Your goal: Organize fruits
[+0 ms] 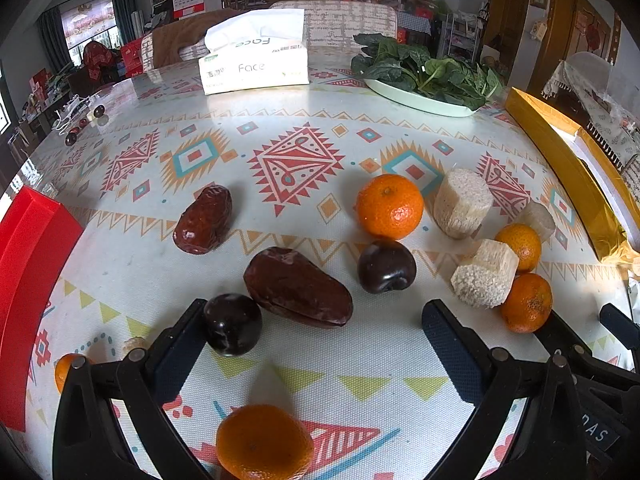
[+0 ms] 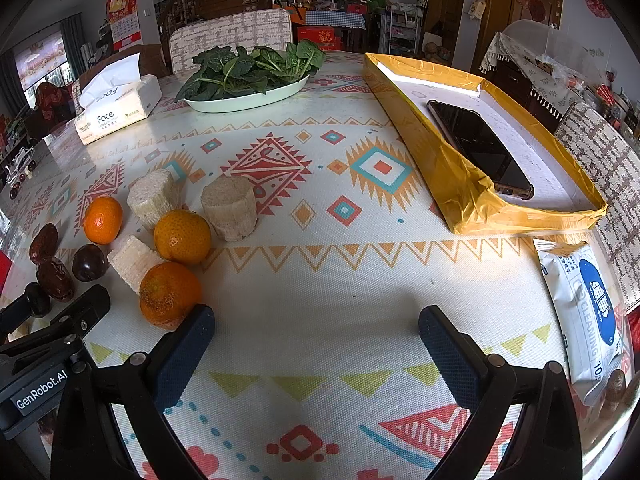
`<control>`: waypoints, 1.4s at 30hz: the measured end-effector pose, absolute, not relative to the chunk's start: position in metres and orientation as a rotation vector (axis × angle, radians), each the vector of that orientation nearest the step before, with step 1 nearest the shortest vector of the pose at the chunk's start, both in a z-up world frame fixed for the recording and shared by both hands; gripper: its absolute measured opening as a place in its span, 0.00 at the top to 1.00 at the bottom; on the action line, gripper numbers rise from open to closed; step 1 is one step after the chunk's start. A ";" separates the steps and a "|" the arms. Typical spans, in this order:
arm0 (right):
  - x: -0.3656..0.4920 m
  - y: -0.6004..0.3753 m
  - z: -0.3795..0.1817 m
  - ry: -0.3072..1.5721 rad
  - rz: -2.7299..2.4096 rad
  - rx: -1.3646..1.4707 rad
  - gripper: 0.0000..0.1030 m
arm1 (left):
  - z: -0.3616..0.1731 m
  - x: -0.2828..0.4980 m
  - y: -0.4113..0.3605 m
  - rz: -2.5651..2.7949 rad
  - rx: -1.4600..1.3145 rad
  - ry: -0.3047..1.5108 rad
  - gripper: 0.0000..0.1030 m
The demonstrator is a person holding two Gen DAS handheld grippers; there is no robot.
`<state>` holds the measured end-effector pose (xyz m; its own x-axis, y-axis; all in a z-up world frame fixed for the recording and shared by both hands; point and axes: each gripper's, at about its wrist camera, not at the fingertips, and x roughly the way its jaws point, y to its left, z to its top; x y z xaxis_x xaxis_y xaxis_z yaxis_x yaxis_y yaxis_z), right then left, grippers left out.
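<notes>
I have both claws spread wide and gripping nothing — the left gripper [image 1: 314, 320] straddles a date [image 1: 298, 286] mid-tabletop among oranges, the right gripper [image 2: 316, 326] over bare cloth beside an orange [image 2: 169, 294].

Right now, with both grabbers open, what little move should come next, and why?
Probably ease the left gripper forward to straddle the big red date lying just beyond its open fingers. A dark plum touches its left finger, so go gently.
</notes>
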<state>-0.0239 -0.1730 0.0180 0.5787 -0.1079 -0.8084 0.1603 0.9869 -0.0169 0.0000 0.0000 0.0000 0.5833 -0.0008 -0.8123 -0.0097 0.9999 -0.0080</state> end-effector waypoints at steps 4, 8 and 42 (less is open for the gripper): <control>-0.024 -0.173 0.018 0.941 -0.157 0.060 0.00 | 0.000 0.000 0.000 0.005 -0.012 0.948 0.00; -0.024 -0.173 0.018 0.941 -0.157 0.060 0.00 | 0.000 0.000 0.000 0.005 -0.012 0.948 0.00; -0.024 -0.172 0.018 0.941 -0.157 0.060 0.00 | 0.000 0.002 0.002 -0.026 0.002 0.990 0.00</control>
